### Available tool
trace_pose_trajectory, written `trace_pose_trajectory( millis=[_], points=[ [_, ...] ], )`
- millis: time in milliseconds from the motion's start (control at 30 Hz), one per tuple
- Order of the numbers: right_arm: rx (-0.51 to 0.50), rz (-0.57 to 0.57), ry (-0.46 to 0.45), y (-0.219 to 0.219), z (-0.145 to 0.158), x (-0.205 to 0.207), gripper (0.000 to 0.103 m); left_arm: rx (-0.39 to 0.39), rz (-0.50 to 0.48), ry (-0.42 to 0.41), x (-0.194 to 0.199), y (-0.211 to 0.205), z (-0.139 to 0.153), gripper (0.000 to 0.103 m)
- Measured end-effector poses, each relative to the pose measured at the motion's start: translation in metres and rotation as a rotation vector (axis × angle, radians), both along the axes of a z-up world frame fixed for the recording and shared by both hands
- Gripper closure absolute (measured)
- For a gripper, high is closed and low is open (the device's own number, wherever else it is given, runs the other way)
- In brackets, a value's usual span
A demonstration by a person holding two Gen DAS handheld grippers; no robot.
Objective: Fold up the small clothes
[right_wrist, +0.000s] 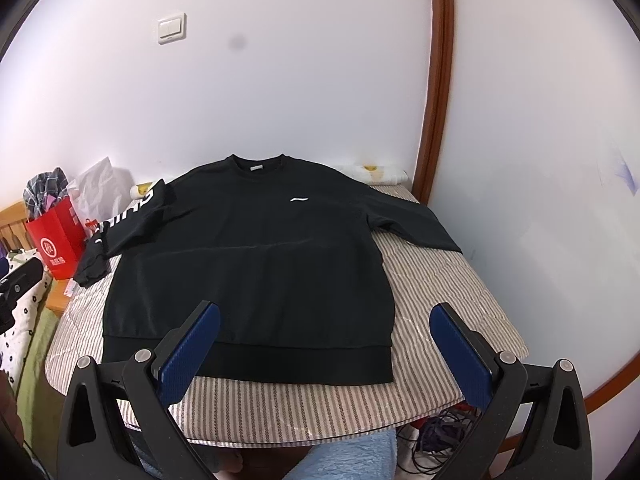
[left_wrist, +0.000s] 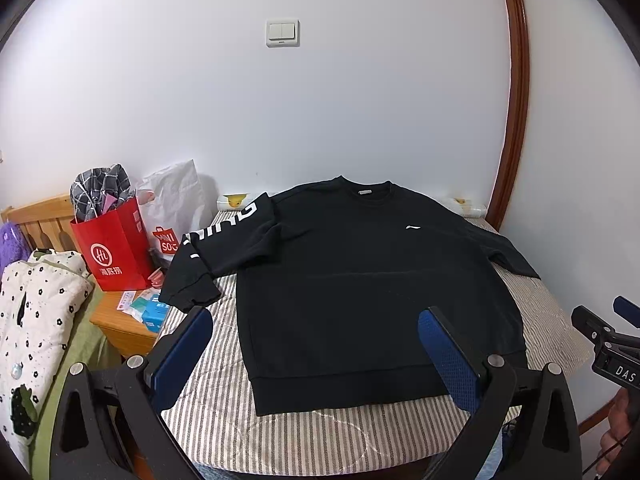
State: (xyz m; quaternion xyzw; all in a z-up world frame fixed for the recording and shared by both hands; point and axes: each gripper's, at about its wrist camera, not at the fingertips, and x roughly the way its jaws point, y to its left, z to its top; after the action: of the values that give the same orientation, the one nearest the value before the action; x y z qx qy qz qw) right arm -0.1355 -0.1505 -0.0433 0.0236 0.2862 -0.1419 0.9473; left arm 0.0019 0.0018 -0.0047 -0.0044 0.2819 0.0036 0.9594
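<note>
A black sweatshirt (left_wrist: 360, 280) lies flat and face up on a striped padded table (left_wrist: 224, 400), collar at the far end, hem toward me. Its left sleeve with white lettering (left_wrist: 216, 236) hangs over the table's left edge; the right sleeve (left_wrist: 508, 252) spreads to the right. It also shows in the right wrist view (right_wrist: 256, 256). My left gripper (left_wrist: 316, 344) is open and empty, held above the hem. My right gripper (right_wrist: 324, 340) is open and empty, above the hem's right part. The right gripper also shows at the left wrist view's right edge (left_wrist: 604, 336).
A red paper bag (left_wrist: 114, 248) with clothes and a white bag (left_wrist: 176, 204) stand on a wooden nightstand (left_wrist: 120, 328) at the left. A floral quilt (left_wrist: 36, 308) lies further left. White wall behind, wooden door frame (left_wrist: 516, 92) at right. Cables (right_wrist: 436, 436) lie under the table.
</note>
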Motion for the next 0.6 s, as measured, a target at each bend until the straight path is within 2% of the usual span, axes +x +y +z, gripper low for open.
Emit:
trace_pose_trajectory(
  millis=[600],
  points=[
    [-0.001,0.004,0.0,0.0054,0.0007,-0.0002,0.0,-0.004,0.0,0.001,0.0002,0.0004,0.0002,0.0]
  ],
)
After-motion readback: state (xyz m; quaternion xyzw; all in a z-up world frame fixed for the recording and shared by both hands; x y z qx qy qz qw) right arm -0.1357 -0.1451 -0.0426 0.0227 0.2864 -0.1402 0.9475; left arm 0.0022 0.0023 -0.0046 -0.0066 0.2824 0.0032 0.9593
